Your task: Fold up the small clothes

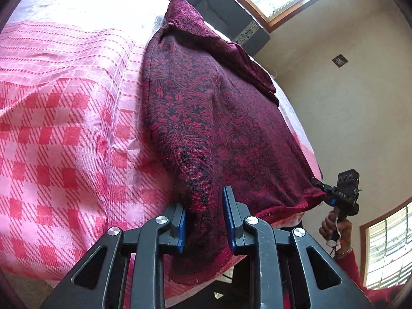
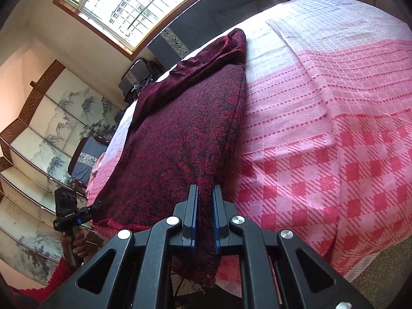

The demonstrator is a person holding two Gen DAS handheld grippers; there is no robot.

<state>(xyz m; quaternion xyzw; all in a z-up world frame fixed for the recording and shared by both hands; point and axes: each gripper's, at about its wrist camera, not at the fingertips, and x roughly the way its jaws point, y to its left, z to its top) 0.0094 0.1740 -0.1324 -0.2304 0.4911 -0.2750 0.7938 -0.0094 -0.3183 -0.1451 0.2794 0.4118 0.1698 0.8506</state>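
Observation:
A dark maroon floral garment (image 1: 219,118) lies flat on the pink checked bedspread (image 1: 64,141), its hem hanging over the near bed edge. My left gripper (image 1: 204,221) has the garment's near left hem corner between its blue pads, jaws fairly wide with cloth between them. My right gripper (image 2: 205,219) is shut on the near right hem corner of the garment (image 2: 185,139). Each gripper also shows in the other view: the right gripper (image 1: 319,182) at the hem's far corner, the left gripper (image 2: 95,204) likewise.
The bedspread (image 2: 334,128) covers the whole bed. A dark headboard (image 1: 231,13) and window (image 2: 134,2) stand beyond. A painted folding screen (image 2: 46,134) and a chair (image 2: 85,159) stand to the left of the bed.

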